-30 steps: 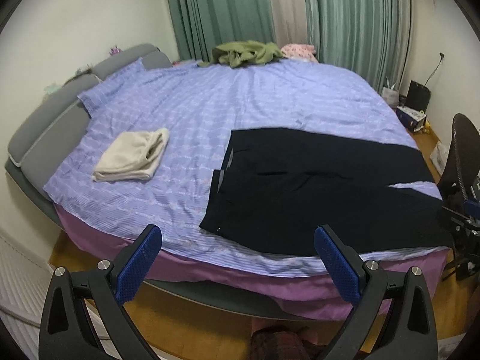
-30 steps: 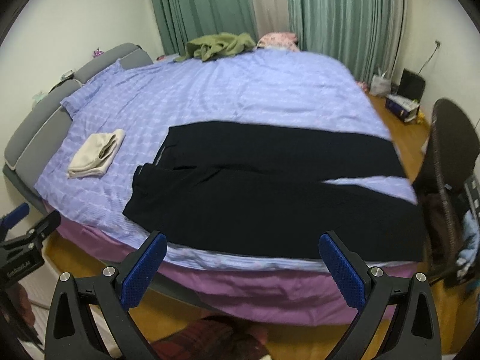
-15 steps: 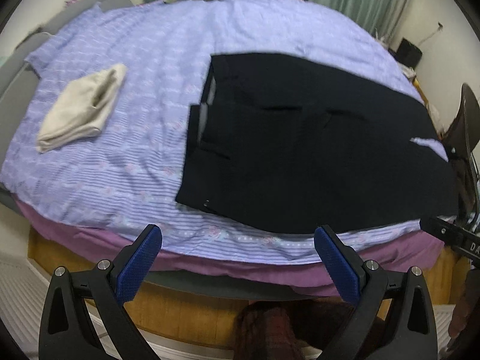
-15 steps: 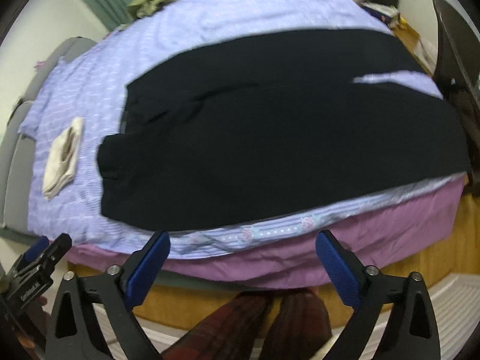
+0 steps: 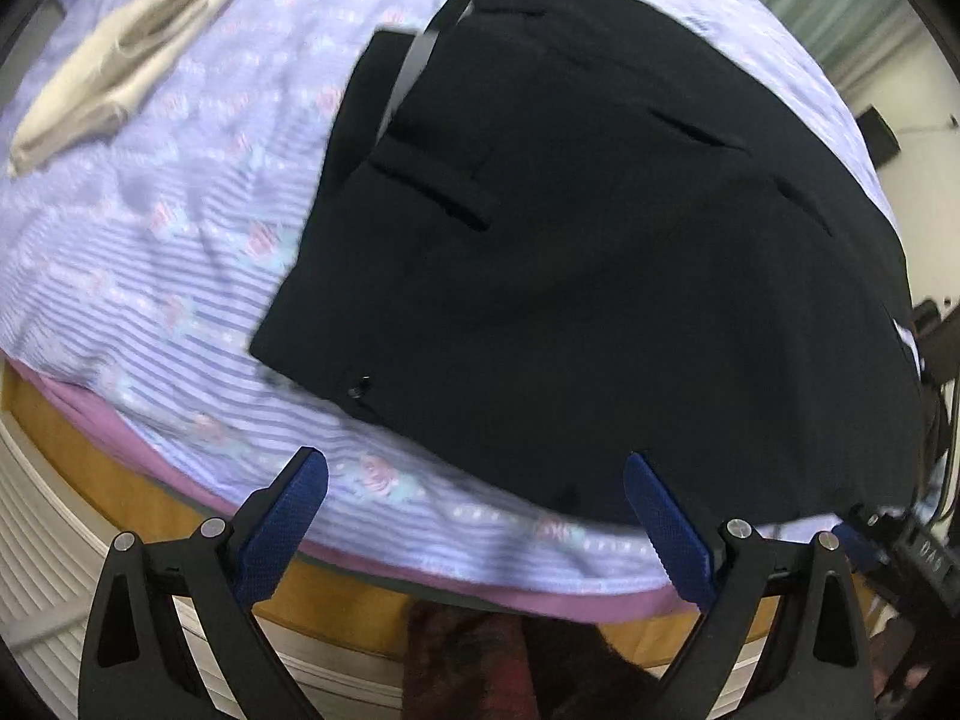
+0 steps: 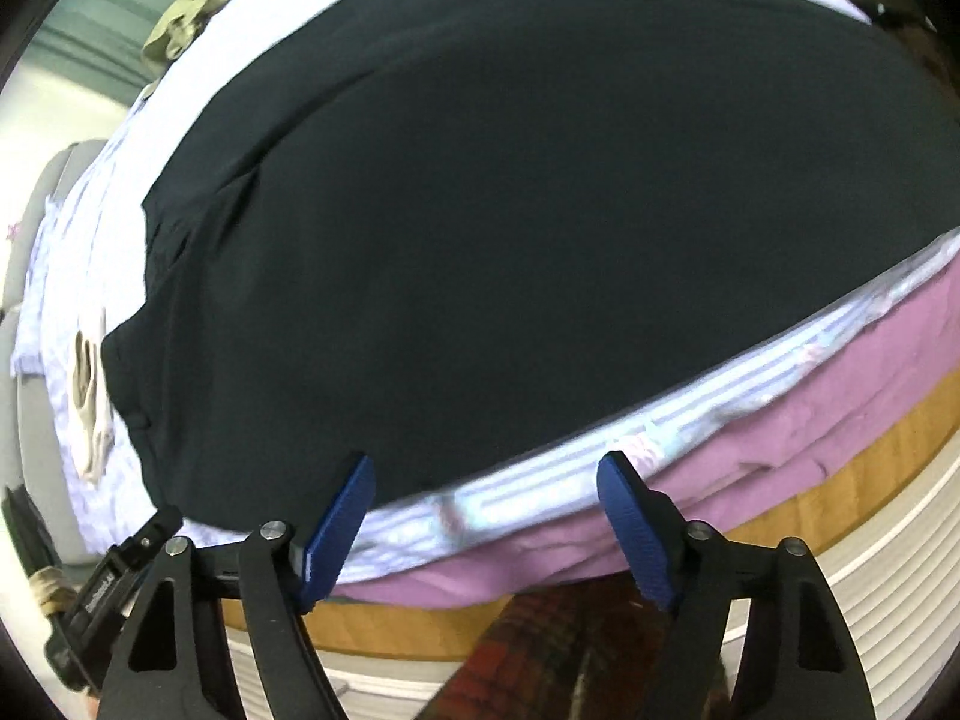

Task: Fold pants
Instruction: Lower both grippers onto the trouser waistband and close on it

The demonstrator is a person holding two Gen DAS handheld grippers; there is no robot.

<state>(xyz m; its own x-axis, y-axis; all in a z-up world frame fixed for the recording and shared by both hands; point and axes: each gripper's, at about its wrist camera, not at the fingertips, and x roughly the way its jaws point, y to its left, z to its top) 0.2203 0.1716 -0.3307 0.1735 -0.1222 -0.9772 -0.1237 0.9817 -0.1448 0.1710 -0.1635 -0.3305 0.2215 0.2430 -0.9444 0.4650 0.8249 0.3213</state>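
Presently both tongs hang just off the near edge of the bed, each spread wide with nothing between the blue ribbed pads. Left gripper [image 5: 477, 471]: jaws fully apart, pads clear of the cloth, its right fingertip [image 5: 645, 471] seen against the hem of the black dress pants [image 5: 600, 252]. Right gripper [image 6: 483, 468]: jaws likewise apart, touching nothing, left fingertip [image 6: 354, 483] just short of the pants' near edge [image 6: 510, 210].

Pants lie flat on the lavender striped floral bedsheet [image 5: 180, 252], waistband toward the left, small button near the closest corner, legs running off to the right. A folded cream garment [image 5: 120, 60] sits well apart on the sheet, upper left. An olive green crumpled garment [image 6: 198, 6] lies at the far side of the bed.

Writing: white lettering on each gripper's black body shows in the other's view, too blurred to read.
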